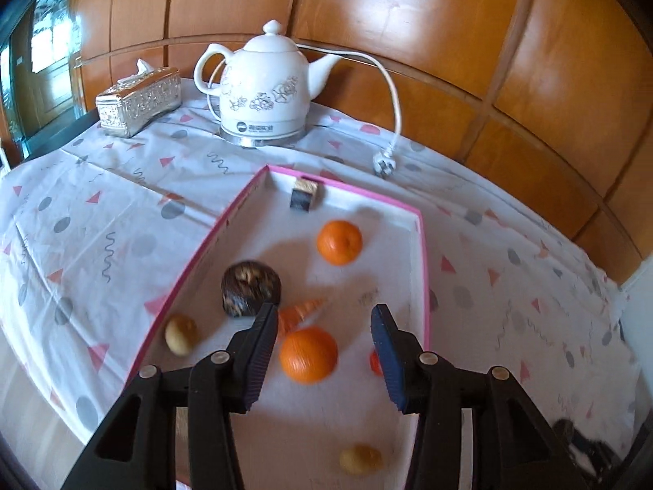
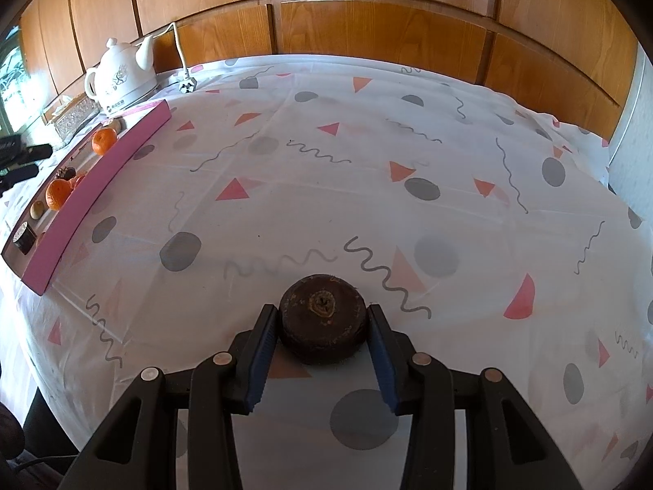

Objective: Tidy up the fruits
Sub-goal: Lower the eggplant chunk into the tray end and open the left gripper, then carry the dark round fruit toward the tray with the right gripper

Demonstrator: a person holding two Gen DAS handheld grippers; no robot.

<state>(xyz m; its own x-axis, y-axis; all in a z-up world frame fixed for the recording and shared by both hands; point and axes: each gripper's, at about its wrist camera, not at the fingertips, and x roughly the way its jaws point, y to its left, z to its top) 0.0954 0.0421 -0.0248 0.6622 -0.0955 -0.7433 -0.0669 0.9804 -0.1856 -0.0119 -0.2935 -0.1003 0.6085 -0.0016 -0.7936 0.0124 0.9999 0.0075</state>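
A pink-edged white box (image 1: 424, 269) holds two oranges (image 1: 309, 354) (image 1: 339, 242), a dark round fruit (image 1: 249, 288), two small yellowish fruits (image 1: 180, 334) (image 1: 360, 458), an orange wedge (image 1: 302, 310) and a small dark block (image 1: 304, 194). My left gripper (image 1: 322, 320) is open above the box, over the near orange. My right gripper (image 2: 322, 322) sits around a second dark round fruit (image 2: 322, 324) on the tablecloth, its pads touching or nearly touching both sides. The box (image 2: 102, 175) also shows at the far left of the right wrist view.
A white kettle (image 1: 265, 90) with its cord and plug (image 1: 383, 165) stands behind the box. A silver tissue box (image 1: 136, 100) is at the back left. The patterned tablecloth (image 2: 367, 163) covers the table, with wooden panelling behind it.
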